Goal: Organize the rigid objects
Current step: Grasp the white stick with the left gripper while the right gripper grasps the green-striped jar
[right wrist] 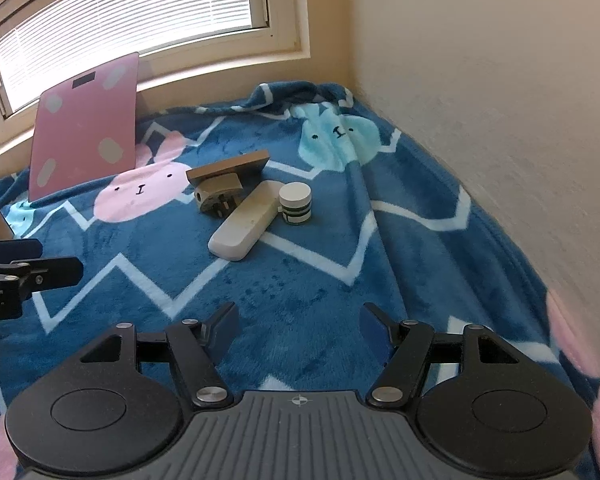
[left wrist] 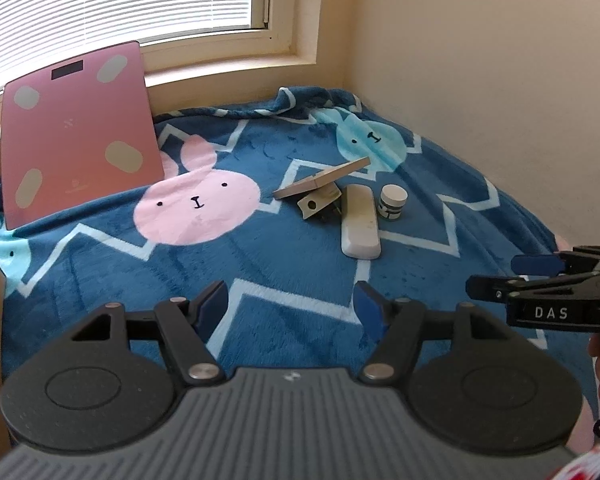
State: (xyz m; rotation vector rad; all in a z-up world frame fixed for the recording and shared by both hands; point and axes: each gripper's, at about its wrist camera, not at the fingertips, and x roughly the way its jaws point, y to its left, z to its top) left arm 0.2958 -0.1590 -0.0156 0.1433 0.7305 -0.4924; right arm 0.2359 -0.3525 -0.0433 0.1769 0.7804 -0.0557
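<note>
Apparently nothing sorted yet — remote point(right wrist: 246, 224), small jar point(right wrist: 295, 203), plug adapter point(right wrist: 216, 196), flat box point(right wrist: 230, 169) clustered on blanket point(right wrist: 320, 288); left gripper point(left wrist: 290, 306), right gripper point(right wrist: 298, 326) — jaws spread, empty.

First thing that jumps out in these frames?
The pink bathroom scale, propped upright against the window sill at the far left of the rabbit-print blanket. Then the small cluster mid-blanket: a white remote, a little white jar beside it, and a tan flat board tilted over a plug adapter.
</note>
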